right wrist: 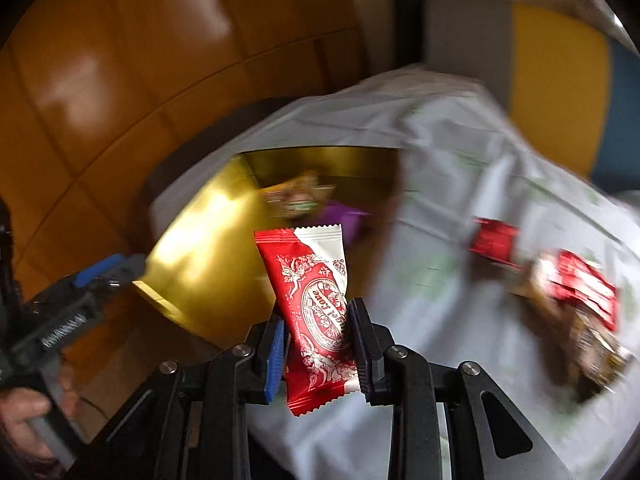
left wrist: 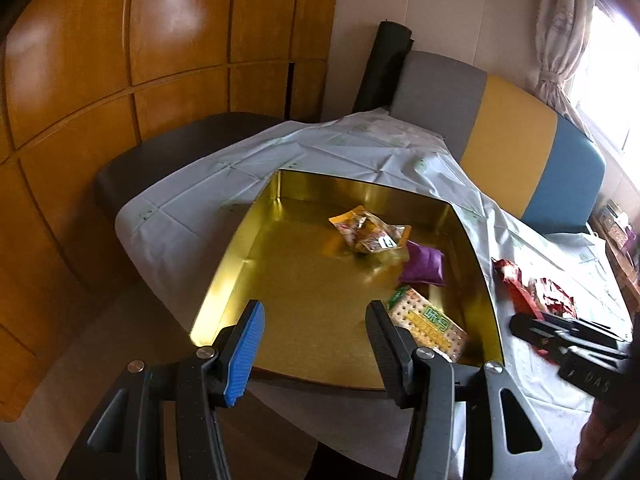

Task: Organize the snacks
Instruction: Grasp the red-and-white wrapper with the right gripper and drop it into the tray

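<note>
A shallow gold box [left wrist: 224, 272] lies open on the table. It holds an orange snack packet [left wrist: 370, 232], a purple pouch [left wrist: 424, 266] and a green-and-yellow cracker pack [left wrist: 430, 326]. My left gripper [left wrist: 316, 324] is open and empty above the box's near edge. My right gripper [right wrist: 318, 330] is shut on a red-and-white snack packet [right wrist: 316, 312], held upright above the table just right of the box [right wrist: 192, 264]. The right gripper also shows at the right edge of the left wrist view [left wrist: 560, 332]. More red packets [left wrist: 536, 292] lie on the cloth.
A pale creased tablecloth [left wrist: 192, 208] covers the table. Red and brown snack packets [right wrist: 576, 300] lie on the cloth to the right. A grey, yellow and blue bench back [left wrist: 516, 128] stands behind. Orange wood panels [left wrist: 100, 80] fill the left.
</note>
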`<move>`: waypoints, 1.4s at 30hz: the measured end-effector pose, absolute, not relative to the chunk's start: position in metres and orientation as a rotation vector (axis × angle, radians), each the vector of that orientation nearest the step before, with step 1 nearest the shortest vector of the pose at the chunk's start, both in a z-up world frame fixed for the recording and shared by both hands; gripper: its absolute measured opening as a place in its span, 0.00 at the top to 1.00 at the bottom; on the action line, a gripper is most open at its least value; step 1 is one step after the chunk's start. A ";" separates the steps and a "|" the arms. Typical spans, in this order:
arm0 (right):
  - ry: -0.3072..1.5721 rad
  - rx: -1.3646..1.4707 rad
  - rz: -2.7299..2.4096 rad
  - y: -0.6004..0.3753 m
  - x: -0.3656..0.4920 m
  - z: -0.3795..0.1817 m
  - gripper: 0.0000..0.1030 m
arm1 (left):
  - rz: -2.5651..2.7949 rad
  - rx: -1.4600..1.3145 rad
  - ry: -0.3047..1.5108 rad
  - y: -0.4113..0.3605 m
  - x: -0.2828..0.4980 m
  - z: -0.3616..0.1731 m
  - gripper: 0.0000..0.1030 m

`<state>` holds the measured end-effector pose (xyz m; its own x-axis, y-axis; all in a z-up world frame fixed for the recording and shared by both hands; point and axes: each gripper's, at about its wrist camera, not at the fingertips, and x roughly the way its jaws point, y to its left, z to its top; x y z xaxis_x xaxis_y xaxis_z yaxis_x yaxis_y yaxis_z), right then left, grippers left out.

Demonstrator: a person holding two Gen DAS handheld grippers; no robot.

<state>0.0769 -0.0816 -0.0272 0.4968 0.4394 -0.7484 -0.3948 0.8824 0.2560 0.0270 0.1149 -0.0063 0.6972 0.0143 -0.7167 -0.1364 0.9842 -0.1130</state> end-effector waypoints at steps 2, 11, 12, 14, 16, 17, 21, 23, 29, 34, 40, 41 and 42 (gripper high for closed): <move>0.936 0.021 0.545 -0.058 0.081 -0.032 0.71 | 0.092 -0.169 0.792 0.119 0.026 -0.005 0.48; 1.045 -0.040 0.590 -0.011 0.104 -0.076 0.69 | 0.104 -0.154 0.772 0.121 0.025 0.000 0.48; 1.055 -0.041 0.595 -0.010 0.104 -0.081 0.68 | 0.103 -0.151 0.769 0.121 0.025 0.000 0.48; 1.056 -0.055 0.585 -0.008 0.104 -0.085 0.68 | 0.104 -0.145 0.763 0.120 0.025 0.001 0.48; 1.054 -0.062 0.581 -0.010 0.099 -0.086 0.68 | 0.101 -0.142 0.762 0.119 0.025 0.002 0.48; 1.052 -0.063 0.580 -0.011 0.098 -0.086 0.68 | 0.100 -0.143 0.761 0.119 0.025 0.002 0.48; 1.029 -0.071 0.574 -0.016 0.093 -0.080 0.68 | 0.095 -0.139 0.760 0.117 0.024 0.002 0.48; 1.018 -0.065 0.574 -0.019 0.091 -0.075 0.68 | 0.093 -0.134 0.759 0.115 0.024 0.003 0.48; 0.976 -0.010 0.559 -0.033 0.087 -0.062 0.68 | 0.089 -0.122 0.748 0.112 0.020 0.007 0.48; 0.936 0.026 0.527 -0.048 0.084 -0.052 0.68 | 0.084 -0.107 0.737 0.108 0.017 0.010 0.48; 0.895 0.051 0.494 -0.068 0.079 -0.041 0.68 | 0.073 -0.087 0.732 0.099 0.015 0.014 0.48; 0.889 0.056 0.486 -0.073 0.079 -0.039 0.68 | 0.072 -0.083 0.732 0.098 0.015 0.014 0.48; 0.885 0.060 0.480 -0.076 0.078 -0.038 0.68 | 0.070 -0.078 0.732 0.097 0.014 0.015 0.48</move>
